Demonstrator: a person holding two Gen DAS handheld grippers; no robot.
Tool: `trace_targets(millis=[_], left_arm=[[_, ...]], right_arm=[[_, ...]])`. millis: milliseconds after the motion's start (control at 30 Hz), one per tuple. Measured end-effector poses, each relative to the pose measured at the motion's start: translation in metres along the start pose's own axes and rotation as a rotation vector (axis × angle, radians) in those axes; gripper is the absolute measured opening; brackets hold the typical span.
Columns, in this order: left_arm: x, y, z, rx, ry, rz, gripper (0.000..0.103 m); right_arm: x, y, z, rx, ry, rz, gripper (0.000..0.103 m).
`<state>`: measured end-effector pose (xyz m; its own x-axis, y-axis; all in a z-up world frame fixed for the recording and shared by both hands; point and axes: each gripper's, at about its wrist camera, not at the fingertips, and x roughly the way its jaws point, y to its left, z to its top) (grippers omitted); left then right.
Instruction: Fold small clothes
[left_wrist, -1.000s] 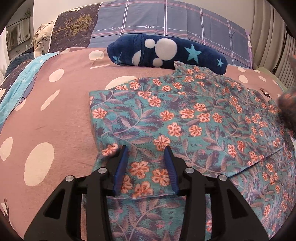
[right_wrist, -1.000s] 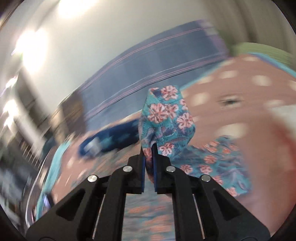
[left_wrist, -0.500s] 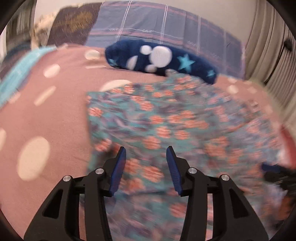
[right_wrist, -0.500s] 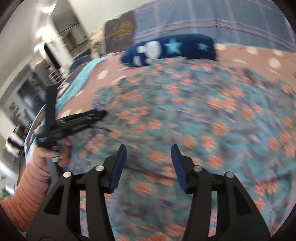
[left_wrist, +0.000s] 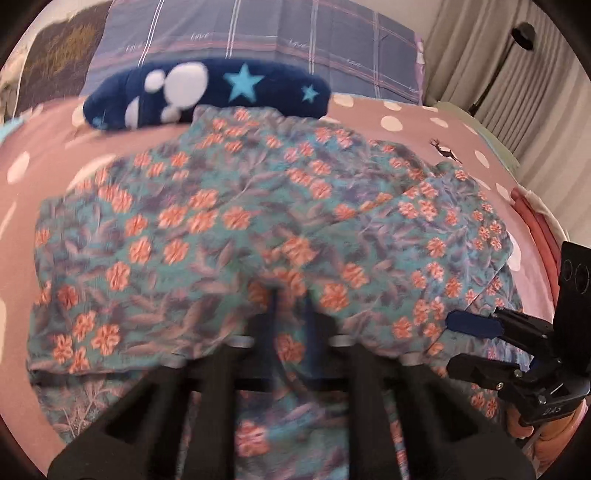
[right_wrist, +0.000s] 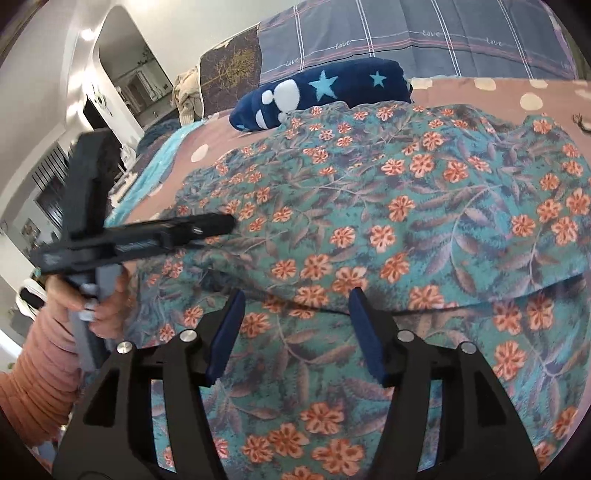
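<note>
The left claw (left_wrist: 290, 306) has just snapped together, and going by the left wrist view it's clamped on a bunched-up bit of the floral garment (left_wrist: 236, 229) near its front edge; a second ago those blue fingers were apart over flat cloth. That view is blurry (so I can't swear how much fabric is pinched). The garment itself lies spread on the pink dotted bedspread (left_wrist: 55, 147), with its far edge up against the dark blue starry cushion (left_wrist: 207, 90).

Over on the right, the right claw (right_wrist: 295, 328) has just been opening: a second ago it held a raised flap of the same cloth, and now its fingers stand apart with nothing gripped, just above a folded-over edge. So one fold looks laid down, and I'd guess the left side is next to get lifted across.

Pose-wise, both claws tilt down toward the bed. The person's left hand (right_wrist: 92, 299), in a pink ribbed sleeve (right_wrist: 35, 365), grips its handle low at the garment's left edge.
</note>
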<state>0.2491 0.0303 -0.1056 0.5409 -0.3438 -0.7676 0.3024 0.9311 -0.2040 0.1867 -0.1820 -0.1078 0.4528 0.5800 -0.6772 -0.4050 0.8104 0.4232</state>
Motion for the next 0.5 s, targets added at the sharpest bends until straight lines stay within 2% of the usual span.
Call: trace_targets(millis=[100,233,333,400,433,500], left_arm=[[-0.018,-0.012,0.013,0.009,-0.062,-0.035,0.002],[-0.053,-0.025,0.04,0.041,-0.173,-0.011,0.002],[-0.093,-0.022,0.067,0.081,-0.283,0.094,0.002],[-0.118,-0.007,0.078,0.071,-0.35,0.159,0.002],[-0.124,0.005,0.082,0.057,-0.36,0.202,0.002],[-0.121,0.029,0.082,0.019,-0.33,0.255,0.002]], right_arm=[[-0.004,-0.008,-0.001,0.045,-0.014,0.034,0.06],[-0.018,-0.011,0.003,0.052,-0.071,0.028,0.06],[-0.043,-0.018,0.009,0.048,-0.161,-0.006,0.06],[-0.055,-0.026,0.011,0.073,-0.207,-0.019,0.061],[-0.062,-0.032,0.013,0.101,-0.227,-0.011,0.061],[-0.067,-0.041,0.014,0.136,-0.233,0.012,0.061]])
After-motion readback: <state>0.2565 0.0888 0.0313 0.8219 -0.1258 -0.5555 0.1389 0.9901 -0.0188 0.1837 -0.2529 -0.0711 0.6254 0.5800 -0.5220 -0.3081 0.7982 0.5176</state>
